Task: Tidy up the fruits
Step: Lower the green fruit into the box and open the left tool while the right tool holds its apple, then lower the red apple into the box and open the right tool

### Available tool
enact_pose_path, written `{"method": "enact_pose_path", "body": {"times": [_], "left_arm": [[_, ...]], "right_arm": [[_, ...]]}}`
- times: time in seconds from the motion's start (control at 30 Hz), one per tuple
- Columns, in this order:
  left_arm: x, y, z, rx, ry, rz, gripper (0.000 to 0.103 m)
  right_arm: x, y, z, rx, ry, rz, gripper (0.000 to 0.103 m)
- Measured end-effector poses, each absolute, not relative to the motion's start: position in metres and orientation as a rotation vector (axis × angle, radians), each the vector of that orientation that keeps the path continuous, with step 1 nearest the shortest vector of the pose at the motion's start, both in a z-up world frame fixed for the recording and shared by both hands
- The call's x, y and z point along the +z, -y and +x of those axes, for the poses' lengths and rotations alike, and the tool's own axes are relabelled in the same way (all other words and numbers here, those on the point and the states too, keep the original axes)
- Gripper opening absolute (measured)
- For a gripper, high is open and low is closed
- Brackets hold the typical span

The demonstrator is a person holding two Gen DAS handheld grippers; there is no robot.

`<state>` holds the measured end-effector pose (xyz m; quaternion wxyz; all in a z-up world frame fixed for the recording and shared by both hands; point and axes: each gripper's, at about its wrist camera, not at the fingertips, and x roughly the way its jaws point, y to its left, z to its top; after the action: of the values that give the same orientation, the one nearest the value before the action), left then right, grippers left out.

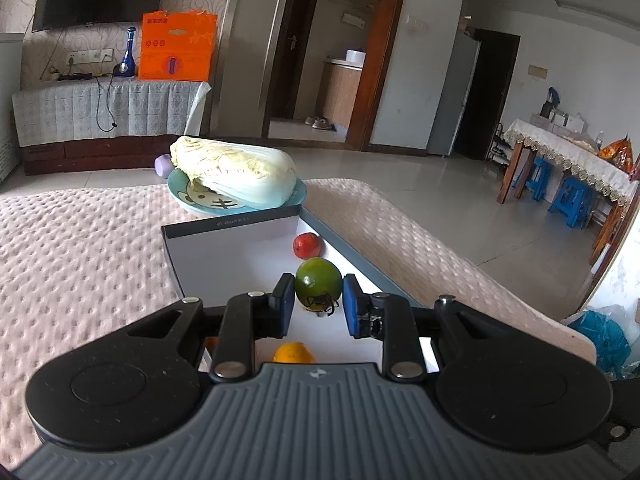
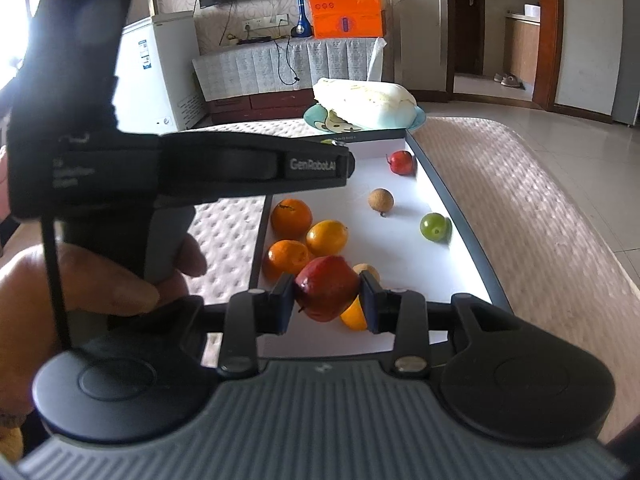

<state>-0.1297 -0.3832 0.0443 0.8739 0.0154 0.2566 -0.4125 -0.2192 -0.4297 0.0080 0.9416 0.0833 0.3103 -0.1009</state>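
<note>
A shallow white tray (image 2: 404,264) with a dark rim lies on the pink padded table. My right gripper (image 2: 327,300) is shut on a dark red fruit (image 2: 326,294), held over the tray's near end. Oranges (image 2: 291,218) cluster at the tray's left; a brown longan (image 2: 381,199), a green fruit (image 2: 434,227) and a small red fruit (image 2: 401,162) lie farther back. My left gripper (image 1: 318,300) is shut on a green fruit (image 1: 319,284) over the tray (image 1: 224,256), with a red fruit (image 1: 307,245) beyond and an orange (image 1: 293,353) below.
A cabbage (image 1: 236,170) lies on a blue plate (image 1: 188,196) beyond the tray's far end, with a purple cup (image 1: 163,166) behind it. The left gripper's body (image 2: 168,168) and the hand on it fill the left of the right wrist view.
</note>
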Motion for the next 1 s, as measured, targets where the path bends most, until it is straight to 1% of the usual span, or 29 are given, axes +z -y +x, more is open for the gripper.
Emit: {"method": "enact_pose_path", "body": {"times": [0.03,0.07,0.13,0.23,0.33,0.4,0.43,0.47,0.57,0.77,0.9,1.0], "left_arm": [[0.044,0.383,-0.130,-0.866,-0.539,0.030,0.033],[0.044,0.382,-0.130,-0.871,-0.540,0.028,0.041],[0.043,0.382,-0.131,-0.872,-0.536,0.028,0.050],[0.044,0.380,-0.131,-0.890,-0.529,0.022,0.054],[0.045,0.376,-0.133,-0.884,-0.517,0.025,0.065],[0.048,0.371,-0.133,-0.885,-0.506,0.014,0.068],[0.049,0.367,-0.133,-0.881,-0.501,0.003,0.073],[0.052,0.361,-0.132,-0.875,-0.494,-0.013,0.081],[0.060,0.347,-0.132,-0.825,-0.467,-0.011,0.093],[0.073,0.330,-0.146,-0.685,-0.370,0.105,0.102],[0.082,0.325,-0.167,-0.592,-0.284,0.216,0.103],[0.089,0.312,-0.180,-0.603,-0.226,0.182,0.103]], "right_arm": [[0.008,0.430,-0.219,-0.204,-0.634,0.169,0.038],[0.008,0.429,-0.219,-0.202,-0.634,0.166,0.038],[0.007,0.428,-0.219,-0.203,-0.637,0.160,0.038],[0.007,0.429,-0.219,-0.207,-0.638,0.164,0.038],[0.007,0.430,-0.217,-0.213,-0.637,0.158,0.038],[0.006,0.433,-0.215,-0.218,-0.635,0.163,0.038],[0.006,0.435,-0.215,-0.225,-0.634,0.161,0.038],[0.005,0.437,-0.214,-0.234,-0.634,0.163,0.038],[0.006,0.449,-0.214,-0.260,-0.622,0.196,0.038],[0.007,0.460,-0.204,-0.269,-0.612,0.224,0.038],[0.005,0.463,-0.193,-0.263,-0.620,0.227,0.038],[0.003,0.464,-0.186,-0.260,-0.631,0.227,0.038]]}}
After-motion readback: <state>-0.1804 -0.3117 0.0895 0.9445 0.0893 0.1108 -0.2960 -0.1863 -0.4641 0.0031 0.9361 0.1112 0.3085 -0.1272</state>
